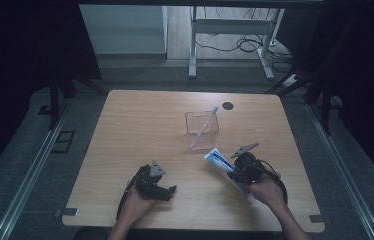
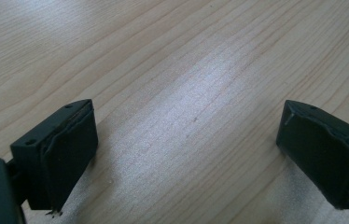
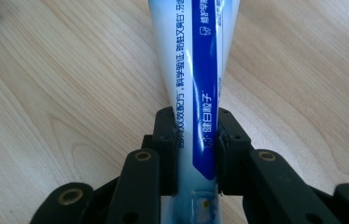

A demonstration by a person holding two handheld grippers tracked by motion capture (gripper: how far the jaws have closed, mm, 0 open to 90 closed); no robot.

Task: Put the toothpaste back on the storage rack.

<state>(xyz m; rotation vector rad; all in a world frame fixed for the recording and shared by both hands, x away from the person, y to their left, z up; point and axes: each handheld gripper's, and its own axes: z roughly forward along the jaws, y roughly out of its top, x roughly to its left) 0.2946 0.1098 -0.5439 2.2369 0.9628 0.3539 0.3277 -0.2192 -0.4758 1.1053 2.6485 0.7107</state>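
Note:
A white and blue toothpaste tube (image 1: 219,161) (image 3: 196,79) lies slanted near the table's front right. My right gripper (image 1: 239,172) (image 3: 195,135) is shut on its lower part, both pads pressing the tube's sides. A clear plastic box (image 1: 202,123) stands at the middle of the table with a pink toothbrush (image 1: 203,128) leaning in it. My left gripper (image 1: 164,192) (image 2: 186,154) rests low at the front left, open, with only bare wood between its jaws.
The wooden table (image 1: 140,125) has a dark round mark (image 1: 228,105) near its far edge. Beyond it stand metal desk legs (image 1: 193,45) and loose cables (image 1: 247,45) on the floor. Dark curtains flank both sides.

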